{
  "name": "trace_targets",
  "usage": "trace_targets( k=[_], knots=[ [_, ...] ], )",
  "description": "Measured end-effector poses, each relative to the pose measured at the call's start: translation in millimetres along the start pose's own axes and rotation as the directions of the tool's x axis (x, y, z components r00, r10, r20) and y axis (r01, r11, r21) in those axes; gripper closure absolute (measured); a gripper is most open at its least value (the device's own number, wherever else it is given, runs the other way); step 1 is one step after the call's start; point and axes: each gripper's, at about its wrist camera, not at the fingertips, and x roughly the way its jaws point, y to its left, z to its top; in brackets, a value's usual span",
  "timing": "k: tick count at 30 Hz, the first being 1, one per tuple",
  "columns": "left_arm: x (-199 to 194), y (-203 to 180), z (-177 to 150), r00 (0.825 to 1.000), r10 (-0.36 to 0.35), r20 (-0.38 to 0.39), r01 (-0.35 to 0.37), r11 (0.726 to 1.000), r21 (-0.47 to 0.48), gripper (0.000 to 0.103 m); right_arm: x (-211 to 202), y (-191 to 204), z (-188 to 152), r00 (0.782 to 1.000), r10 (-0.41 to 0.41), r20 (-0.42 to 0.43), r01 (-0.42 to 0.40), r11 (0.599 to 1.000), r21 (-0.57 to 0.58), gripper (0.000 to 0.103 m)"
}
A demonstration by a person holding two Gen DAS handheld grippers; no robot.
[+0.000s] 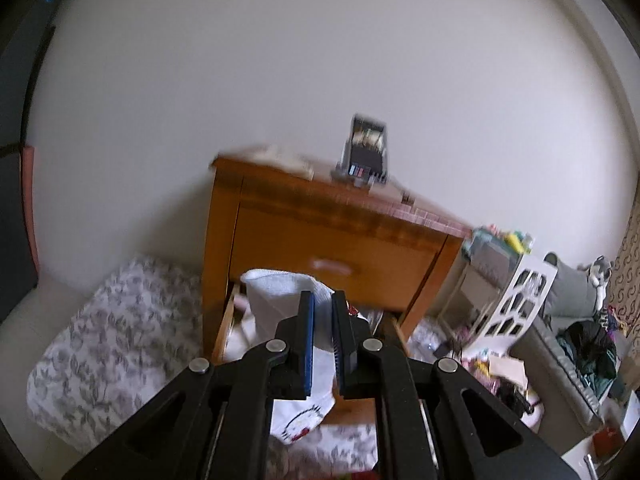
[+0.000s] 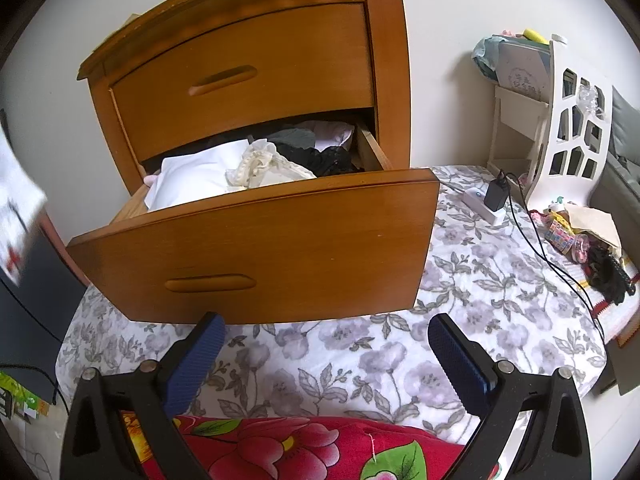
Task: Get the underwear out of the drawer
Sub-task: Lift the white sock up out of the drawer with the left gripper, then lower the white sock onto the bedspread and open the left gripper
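Observation:
A wooden nightstand (image 2: 248,60) has its lower drawer (image 2: 256,252) pulled out, with white, cream lace and black garments (image 2: 256,168) heaped inside. My left gripper (image 1: 322,300) is shut on white underwear (image 1: 276,300) with a red cartoon print, held up in the air in front of the nightstand (image 1: 320,232). That same white cloth (image 2: 16,208) shows blurred at the left edge of the right wrist view. My right gripper (image 2: 324,328) stands open, low in front of the drawer face, with nothing between its fingers.
A grey floral quilt (image 2: 400,360) covers the bed under the drawer, and a red flowered cloth (image 2: 300,448) lies nearest me. A white charger and black cable (image 2: 492,200) rest on the quilt to the right. A white cut-out shelf (image 2: 576,132) and clutter stand at the right.

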Motion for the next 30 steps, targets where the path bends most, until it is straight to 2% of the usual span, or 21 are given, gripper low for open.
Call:
trace_targets(
  k=[3, 7, 12, 18, 24, 30],
  knots=[
    [13.0, 8.6, -11.1, 0.999, -0.004, -0.052, 0.002, 0.999, -0.035, 0.095, 0.2, 0.2, 0.3, 1.0, -0.003, -0.001, 0.003, 1.0, 0.002, 0.0],
    [33.7, 15.7, -34.2, 0.988, 0.02, -0.151, -0.027, 0.999, -0.046, 0.095, 0.6, 0.1, 0.4, 1.0, -0.003, -0.002, 0.003, 1.0, 0.001, 0.0],
    [69.1, 19.6, -66.1, 0.958, 0.048, -0.283, -0.059, 0.998, -0.031, 0.095, 0.5, -0.1, 0.0, 1.0, -0.003, -0.004, 0.003, 1.0, 0.001, 0.0],
    [107.7, 20.3, -95.8, 0.917, 0.078, -0.391, -0.089, 0.996, -0.011, 0.095, 1.1, -0.2, -0.2, 1.0, 0.0, -0.007, 0.0, 1.0, 0.004, 0.0],
    [133.7, 22.3, -120.4, 0.879, 0.103, -0.466, -0.111, 0.994, 0.011, 0.094, 1.7, -0.6, -0.3, 1.0, 0.001, -0.01, -0.001, 1.0, 0.005, 0.0],
    [148.7, 20.9, -134.9, 0.862, 0.12, -0.493, -0.118, 0.992, 0.034, 0.094, 2.1, -0.8, -0.7, 1.0, 0.001, -0.013, -0.001, 1.0, 0.007, 0.0]
  ],
)
